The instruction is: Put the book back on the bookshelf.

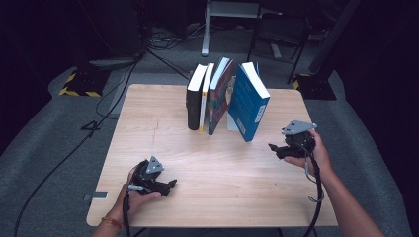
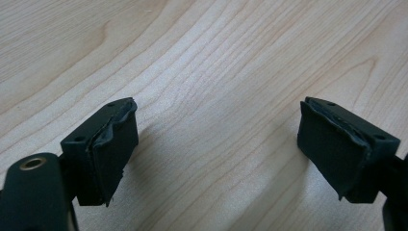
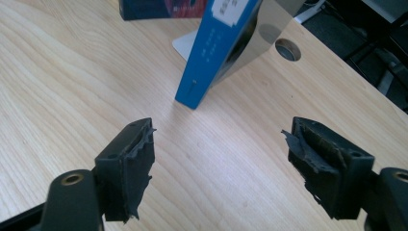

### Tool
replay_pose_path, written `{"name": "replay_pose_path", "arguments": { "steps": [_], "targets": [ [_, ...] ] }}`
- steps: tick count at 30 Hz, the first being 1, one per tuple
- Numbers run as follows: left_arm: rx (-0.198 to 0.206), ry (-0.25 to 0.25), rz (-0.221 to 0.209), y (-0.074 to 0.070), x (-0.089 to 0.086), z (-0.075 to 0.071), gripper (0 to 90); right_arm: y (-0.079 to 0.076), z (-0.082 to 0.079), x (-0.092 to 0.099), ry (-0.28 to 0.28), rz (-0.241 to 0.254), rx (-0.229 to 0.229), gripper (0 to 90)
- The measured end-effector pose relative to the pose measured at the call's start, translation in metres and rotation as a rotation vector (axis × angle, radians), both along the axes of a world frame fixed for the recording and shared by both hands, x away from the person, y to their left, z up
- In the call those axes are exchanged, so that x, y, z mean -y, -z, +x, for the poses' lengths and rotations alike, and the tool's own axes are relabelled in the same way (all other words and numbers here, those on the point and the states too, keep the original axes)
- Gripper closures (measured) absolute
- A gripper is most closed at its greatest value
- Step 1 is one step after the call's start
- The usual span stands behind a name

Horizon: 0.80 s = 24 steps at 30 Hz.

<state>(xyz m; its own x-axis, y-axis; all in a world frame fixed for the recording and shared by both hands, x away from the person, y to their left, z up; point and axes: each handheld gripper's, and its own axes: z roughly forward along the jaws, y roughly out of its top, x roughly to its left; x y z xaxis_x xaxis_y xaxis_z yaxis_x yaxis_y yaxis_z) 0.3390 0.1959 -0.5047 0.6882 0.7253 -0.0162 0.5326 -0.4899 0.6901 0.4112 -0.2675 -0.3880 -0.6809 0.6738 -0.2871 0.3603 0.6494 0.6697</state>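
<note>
Nearest me, my left gripper (image 1: 168,185) rests low on the table (image 1: 148,113) at the near left, jaws spread wide over bare wood, holding nothing. On the right, my right gripper (image 1: 276,148) hangs just above the table with jaws spread and empty, aimed at the blue book (image 3: 216,53), which leans tilted at the right end of the row, near but not touching. Left of it stand a patterned book (image 1: 220,94) and a black book (image 1: 194,98). Behind the blue book I make out a shiny bookend (image 3: 276,19), mostly hidden.

Each black hand-held gripper (image 1: 273,148) carries a grey three-cornered plate, torn pads (brass-ringed screw holes) and a trailing cable.
</note>
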Motion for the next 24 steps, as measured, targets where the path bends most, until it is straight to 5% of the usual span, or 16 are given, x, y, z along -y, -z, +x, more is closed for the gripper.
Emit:
{"name": "replay_pose_path", "arguments": {
  "steps": [24],
  "targets": [
    [0.000, -0.005, 0.000, 0.000, 0.000, 0.000, 14.5, 0.050, -0.039, 0.043, -0.019, -0.002, -0.023, 23.8]
  ]
}}
